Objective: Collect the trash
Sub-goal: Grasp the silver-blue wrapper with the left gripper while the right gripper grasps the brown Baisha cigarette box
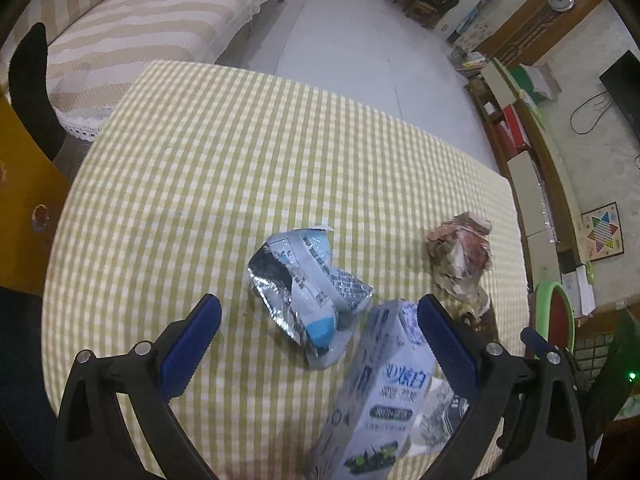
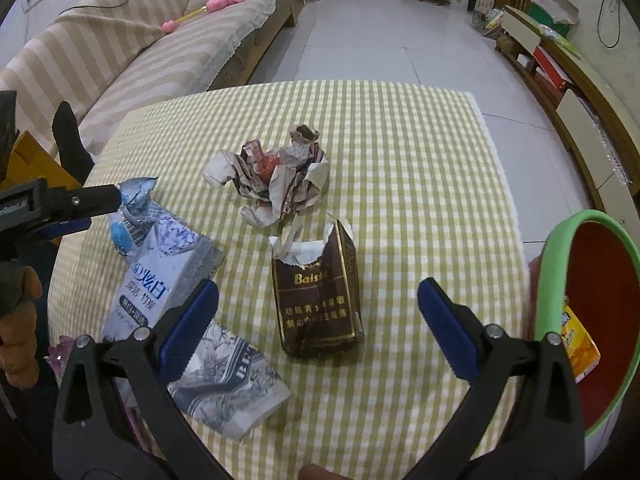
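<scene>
Trash sits all around the brown packet (image 2: 318, 296) on your table (image 2: 420, 168); left hand-held gripper (image 1: 319, 322) and right hand-held gripper (image 2: 318, 306) both gape wide, gripping nothing.

Left gripper (image 1: 320, 322) jaws spread wide, nothing between the pads, angled down. Right gripper (image 2: 318, 304) likewise spread wide, empty. Hand (image 2: 18, 320) visible at its far left.

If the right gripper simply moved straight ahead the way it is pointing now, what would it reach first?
Most likely the brown cigarette pack, lying on the checked tablecloth between the open fingers of the right gripper. Depth is hard to judge through the fisheye.
</scene>
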Available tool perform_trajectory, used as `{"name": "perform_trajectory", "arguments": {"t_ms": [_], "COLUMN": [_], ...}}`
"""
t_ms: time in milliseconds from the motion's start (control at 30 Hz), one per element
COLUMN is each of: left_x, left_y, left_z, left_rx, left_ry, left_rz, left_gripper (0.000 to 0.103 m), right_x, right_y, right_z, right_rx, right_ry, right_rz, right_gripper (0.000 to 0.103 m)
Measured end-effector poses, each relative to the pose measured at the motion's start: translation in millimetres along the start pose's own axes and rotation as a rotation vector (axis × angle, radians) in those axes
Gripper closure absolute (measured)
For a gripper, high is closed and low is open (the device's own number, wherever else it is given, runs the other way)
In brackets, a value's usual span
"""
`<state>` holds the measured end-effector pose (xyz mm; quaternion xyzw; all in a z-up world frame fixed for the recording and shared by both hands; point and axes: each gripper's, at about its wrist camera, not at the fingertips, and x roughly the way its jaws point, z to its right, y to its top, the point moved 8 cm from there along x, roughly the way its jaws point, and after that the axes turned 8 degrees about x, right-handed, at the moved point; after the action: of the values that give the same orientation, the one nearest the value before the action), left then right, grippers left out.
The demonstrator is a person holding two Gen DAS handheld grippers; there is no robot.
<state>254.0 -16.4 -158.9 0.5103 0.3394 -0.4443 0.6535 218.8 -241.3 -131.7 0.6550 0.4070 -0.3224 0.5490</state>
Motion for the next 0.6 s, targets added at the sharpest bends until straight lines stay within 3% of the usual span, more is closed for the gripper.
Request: {"name": "perform_trajectory", "arguments": {"t_ms": [367, 533, 600], "left_x": [34.0, 37.1, 37.8], "left_y": [-1.2, -0.4, -1.0], "left_z": [-9.1, -6.0, -2.0], "left_rx": [-0.084, -0.084, -0.069], "left_ry": [0.050, 0.061, 0.060], "left_rz": [-0.050, -0.040, -0.036], "left_gripper": [0.030, 0.038, 0.042], "right_x": [23.8, 29.2, 30.8], "right_y": [-0.6, -5.7, -7.9], "right_z": [-5.5, -3.4, -2.7], "right_rx": [-0.039, -0.049, -0.054], "right_ry": [-0.024, -0.037, -0.036], "right_rz": [-0.028, -0.049, -0.060], "right_gripper": [0.006, 0.019, 0.033]}}
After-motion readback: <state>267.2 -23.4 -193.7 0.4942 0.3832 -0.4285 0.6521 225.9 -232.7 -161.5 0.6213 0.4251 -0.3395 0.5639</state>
